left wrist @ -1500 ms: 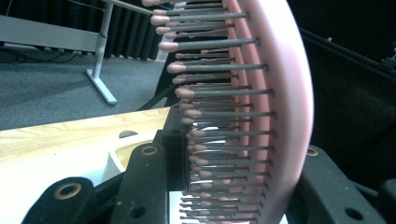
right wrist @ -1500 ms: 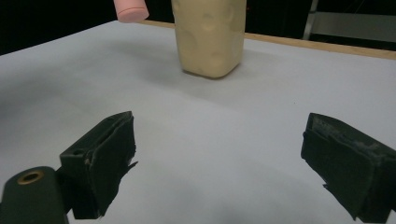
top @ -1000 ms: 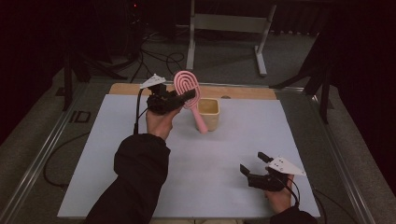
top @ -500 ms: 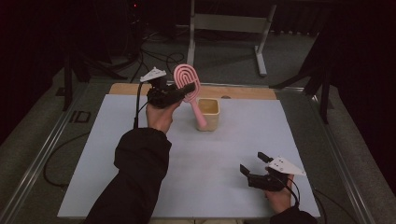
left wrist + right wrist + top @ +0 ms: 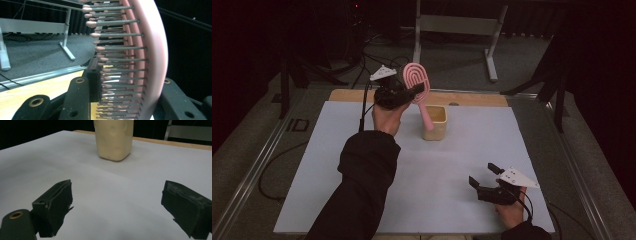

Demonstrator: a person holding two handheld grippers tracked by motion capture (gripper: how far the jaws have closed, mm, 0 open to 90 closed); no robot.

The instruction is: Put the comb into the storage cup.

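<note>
Gripping pink hairbrush (image 5: 416,82) above cup (image 5: 435,122), left tongs (image 5: 408,94); right tongs (image 5: 482,175) released near mat edge.

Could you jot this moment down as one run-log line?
left gripper: shut on pink plastic hairbrush | handle over cream square cup | right gripper: open, idle

Lab-like recording space: black curtains (image 5: 272,30), floor cables (image 5: 377,60), metal stand (image 5: 457,25), white-covered table (image 5: 462,150).

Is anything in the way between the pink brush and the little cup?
Nothing visible is. The left gripper holds the pink brush by its head, with the handle tip already at the open mouth of the cream cup.
</note>
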